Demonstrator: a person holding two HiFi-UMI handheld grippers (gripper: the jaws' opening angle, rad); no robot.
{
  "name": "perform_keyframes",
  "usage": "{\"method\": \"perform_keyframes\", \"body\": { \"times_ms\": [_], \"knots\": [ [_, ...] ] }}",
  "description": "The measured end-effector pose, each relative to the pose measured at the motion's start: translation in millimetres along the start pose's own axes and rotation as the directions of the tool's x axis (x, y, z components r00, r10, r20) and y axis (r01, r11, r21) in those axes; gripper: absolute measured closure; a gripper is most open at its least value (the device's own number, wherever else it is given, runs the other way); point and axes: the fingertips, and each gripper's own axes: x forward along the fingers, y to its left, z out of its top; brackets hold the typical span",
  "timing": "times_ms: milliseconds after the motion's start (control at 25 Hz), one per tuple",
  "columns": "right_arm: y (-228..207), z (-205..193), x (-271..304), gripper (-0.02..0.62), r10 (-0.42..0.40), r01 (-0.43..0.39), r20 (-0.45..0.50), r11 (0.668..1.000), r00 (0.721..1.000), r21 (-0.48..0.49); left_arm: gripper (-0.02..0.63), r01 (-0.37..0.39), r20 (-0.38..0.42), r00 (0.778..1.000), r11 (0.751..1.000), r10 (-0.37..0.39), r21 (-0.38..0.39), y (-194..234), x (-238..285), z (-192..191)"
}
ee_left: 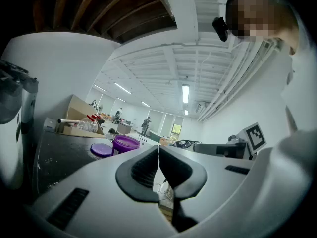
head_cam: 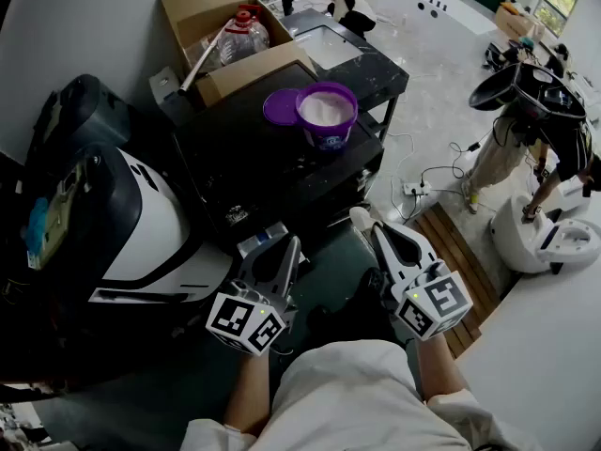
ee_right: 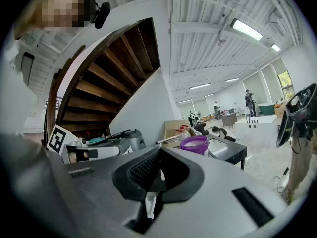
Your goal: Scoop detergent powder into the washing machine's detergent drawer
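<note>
**Spotter:** Where's the detergent from where you sit?

**Operator:** The purple detergent tub stands open on the black top, well ahead of both my grippers. White powder fills it near to the rim. Its lid lies flat, touching the tub's left side, and a cardboard box sits just behind.

**Spotter:** And your grippers?

**Operator:** I've got the left gripper and the right gripper low in front of me. On each one the jaws are pressed together with nothing between them.

**Spotter:** How do you expect the tub to handle?

**Operator:** I'd judge it to be light, thin plastic with smooth walls, so it could skid on that top or tip if I nudge it high up. The powder is loose and would spill at any tilt. I'd steady the tub low on its wall with one gripper, jaws wide around the rim edge, and work with the other.

**Spotter:** Any scoop?

**Operator:** I can't see one. It may be buried in the powder. I can't pick out the drawer for certain either.
</note>
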Motion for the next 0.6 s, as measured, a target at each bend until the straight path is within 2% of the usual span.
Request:
{"method": "perform_keyframes", "body": {
  "times_ms": [400, 600],
  "knots": [
    [14, 0, 10, 0.588, 0.051, -0.051, 0.003, 0.999, 0.999, -0.016, 0.586, -0.006, -0.003, 1.000, 1.000, 0.006, 0.019, 2, -7, 2],
    [15, 0, 12, 0.586, 0.049, -0.049, 0.013, 0.999, 0.999, -0.010, 0.586, -0.011, -0.001, 1.000, 1.000, 0.011, 0.022, 1, -11, 1]
  ]
}}
